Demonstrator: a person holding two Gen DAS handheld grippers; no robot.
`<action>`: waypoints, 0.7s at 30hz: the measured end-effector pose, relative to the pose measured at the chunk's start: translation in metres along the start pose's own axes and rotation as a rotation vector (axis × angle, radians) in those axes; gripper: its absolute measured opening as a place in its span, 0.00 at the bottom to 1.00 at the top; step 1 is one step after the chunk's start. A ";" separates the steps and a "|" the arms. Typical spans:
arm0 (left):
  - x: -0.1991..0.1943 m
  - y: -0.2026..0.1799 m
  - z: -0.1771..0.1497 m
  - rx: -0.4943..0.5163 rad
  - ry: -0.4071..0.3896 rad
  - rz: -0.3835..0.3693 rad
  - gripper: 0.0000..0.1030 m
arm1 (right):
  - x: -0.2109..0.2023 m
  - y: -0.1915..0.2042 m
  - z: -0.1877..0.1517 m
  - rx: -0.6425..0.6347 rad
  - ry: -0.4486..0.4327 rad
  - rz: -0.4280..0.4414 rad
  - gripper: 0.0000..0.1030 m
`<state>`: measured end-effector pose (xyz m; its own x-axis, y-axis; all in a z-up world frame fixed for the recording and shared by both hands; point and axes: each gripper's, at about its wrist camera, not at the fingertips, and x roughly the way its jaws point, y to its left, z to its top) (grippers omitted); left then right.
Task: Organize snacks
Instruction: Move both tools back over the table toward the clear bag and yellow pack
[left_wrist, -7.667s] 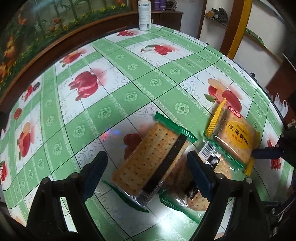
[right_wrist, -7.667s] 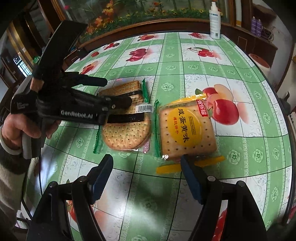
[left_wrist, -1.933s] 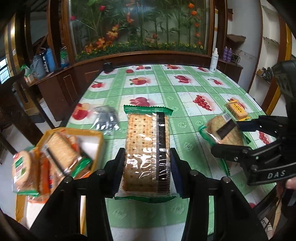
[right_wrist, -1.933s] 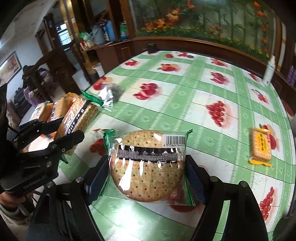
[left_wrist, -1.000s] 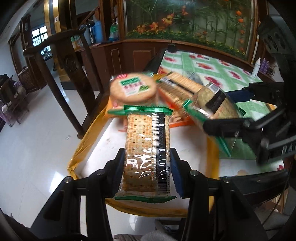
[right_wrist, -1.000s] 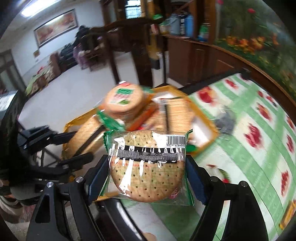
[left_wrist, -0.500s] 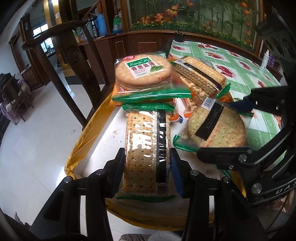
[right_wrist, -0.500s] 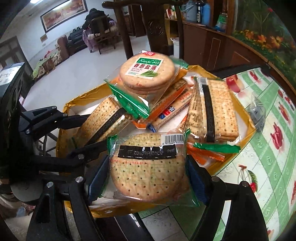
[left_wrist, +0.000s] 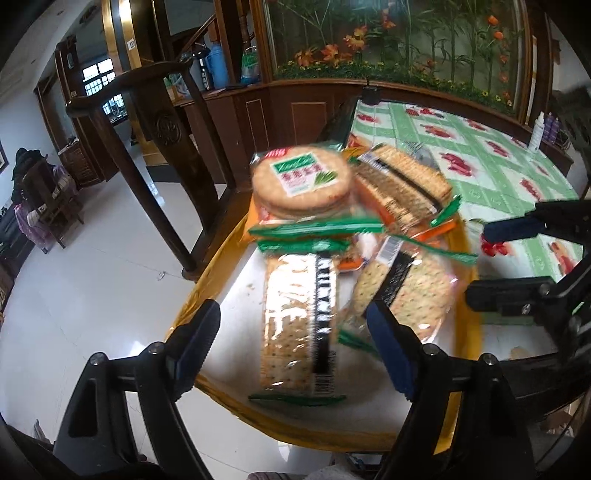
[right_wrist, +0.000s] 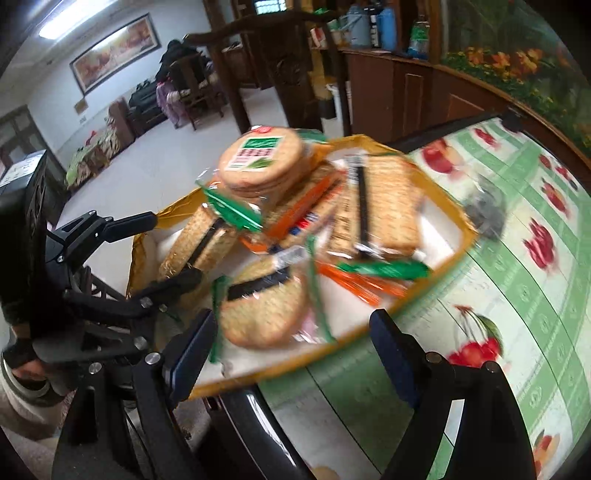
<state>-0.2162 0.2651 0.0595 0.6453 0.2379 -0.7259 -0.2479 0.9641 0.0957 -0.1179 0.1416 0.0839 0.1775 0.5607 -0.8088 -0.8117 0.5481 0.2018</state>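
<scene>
Left wrist view: left gripper (left_wrist: 295, 332) at lower centre, fingers (left_wrist: 195, 332) spread wide, nothing pinched. Between them, in the yellow-rimmed tray (left_wrist: 218, 258), lay a rectangular cracker pack (left_wrist: 299, 321) with a black stripe. Just right of it, a round cracker pack (left_wrist: 410, 291). Behind, at frame centre, a stack of round crackers with a green label (left_wrist: 301, 181) sat on top of the pile, and a second rectangular pack (left_wrist: 402, 192) leaned beside it. Right gripper (left_wrist: 517, 258) at right edge, fingers apart. Green fruit-print worktop (left_wrist: 480, 155) upper right.

Right wrist view: right gripper (right_wrist: 291, 347) at bottom, fingers (right_wrist: 391, 350) spread, empty. Round cracker pack (right_wrist: 266, 306) lay in the tray (right_wrist: 458, 221) at frame centre. Left gripper (right_wrist: 147, 254) at left, fingers open, the rectangular pack (right_wrist: 199, 243) lying between them.
</scene>
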 end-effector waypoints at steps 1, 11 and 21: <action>-0.002 -0.002 0.002 -0.003 -0.004 -0.004 0.81 | -0.005 -0.010 -0.004 0.026 -0.010 -0.004 0.82; -0.001 -0.037 0.025 -0.011 -0.007 -0.086 0.84 | -0.049 -0.080 -0.039 0.225 -0.079 -0.096 0.82; 0.007 -0.103 0.057 0.040 -0.041 -0.135 0.84 | -0.073 -0.112 -0.057 0.274 -0.097 -0.212 0.84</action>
<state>-0.1448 0.1741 0.0829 0.7001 0.1098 -0.7056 -0.1283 0.9914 0.0269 -0.0715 0.0042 0.0890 0.3885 0.4659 -0.7950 -0.5743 0.7972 0.1865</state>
